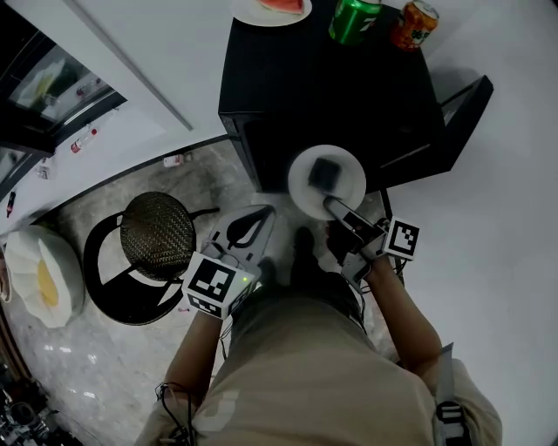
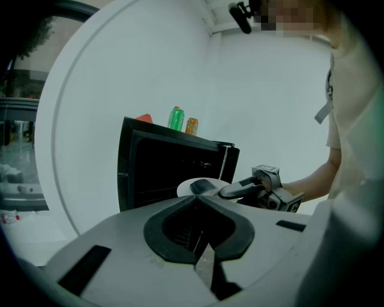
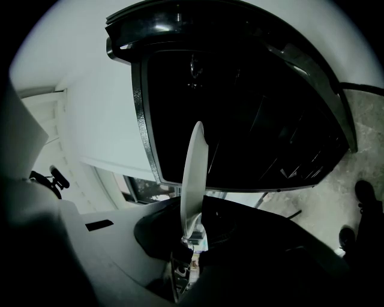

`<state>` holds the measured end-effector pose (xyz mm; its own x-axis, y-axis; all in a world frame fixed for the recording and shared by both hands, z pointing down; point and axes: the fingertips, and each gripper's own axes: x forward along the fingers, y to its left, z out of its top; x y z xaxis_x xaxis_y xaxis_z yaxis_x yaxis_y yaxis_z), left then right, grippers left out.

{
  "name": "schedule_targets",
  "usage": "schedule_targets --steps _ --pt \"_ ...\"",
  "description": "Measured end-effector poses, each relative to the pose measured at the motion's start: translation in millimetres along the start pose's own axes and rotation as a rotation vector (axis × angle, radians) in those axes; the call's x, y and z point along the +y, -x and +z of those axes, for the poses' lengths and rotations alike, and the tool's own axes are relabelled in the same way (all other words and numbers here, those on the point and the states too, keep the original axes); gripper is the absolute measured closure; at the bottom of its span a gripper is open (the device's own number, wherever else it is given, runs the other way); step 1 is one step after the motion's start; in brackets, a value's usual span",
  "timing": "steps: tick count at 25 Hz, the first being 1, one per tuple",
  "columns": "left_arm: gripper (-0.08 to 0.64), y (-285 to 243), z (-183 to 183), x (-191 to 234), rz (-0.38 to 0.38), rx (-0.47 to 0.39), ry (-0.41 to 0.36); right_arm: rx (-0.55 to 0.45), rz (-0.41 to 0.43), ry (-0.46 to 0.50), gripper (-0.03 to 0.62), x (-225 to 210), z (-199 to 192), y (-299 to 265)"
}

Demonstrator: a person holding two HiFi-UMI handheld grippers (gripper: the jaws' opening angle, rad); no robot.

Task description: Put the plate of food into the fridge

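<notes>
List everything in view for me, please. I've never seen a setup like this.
fridge: one, black, centre, door open.
plate: one, white, in front of the fridge opening, held by its rim.
food: one piece, dark, on the plate.
watermelon plate: one, white with a red slice, on the fridge top.
cans: two, green and orange, on the fridge top.
stool: one, black frame, woven seat, on the floor left of the fridge.
left hand-held gripper: one, grey, shut, empty.
right hand-held gripper: one, dark, shut on the plate.
</notes>
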<state>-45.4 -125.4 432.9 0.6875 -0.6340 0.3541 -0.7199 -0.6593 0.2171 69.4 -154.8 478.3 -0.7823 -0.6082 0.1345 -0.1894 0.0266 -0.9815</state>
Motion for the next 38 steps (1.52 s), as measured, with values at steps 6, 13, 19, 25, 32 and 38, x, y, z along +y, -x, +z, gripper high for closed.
schedule_targets --steps 6,13,19,25,32,38 --pt "0.549 -14 -2 4 0.016 -0.015 -0.031 -0.003 0.001 -0.003 0.537 -4 7 -3" --pt "0.549 -26 1 3 0.015 0.002 -0.024 0.004 0.002 -0.004 0.537 -8 15 -8" --pt "0.549 -38 4 4 0.028 0.014 -0.037 0.011 -0.002 -0.013 0.537 -15 22 -14" --pt "0.549 -48 2 5 0.035 0.031 -0.04 0.011 -0.005 -0.031 0.537 -25 30 -21" --pt "0.549 -58 1 7 0.044 0.047 -0.046 0.019 -0.008 -0.042 0.537 -30 36 -29" --pt "0.549 -66 -1 9 0.048 0.058 -0.047 0.026 0.001 -0.048 0.537 -32 41 -33"
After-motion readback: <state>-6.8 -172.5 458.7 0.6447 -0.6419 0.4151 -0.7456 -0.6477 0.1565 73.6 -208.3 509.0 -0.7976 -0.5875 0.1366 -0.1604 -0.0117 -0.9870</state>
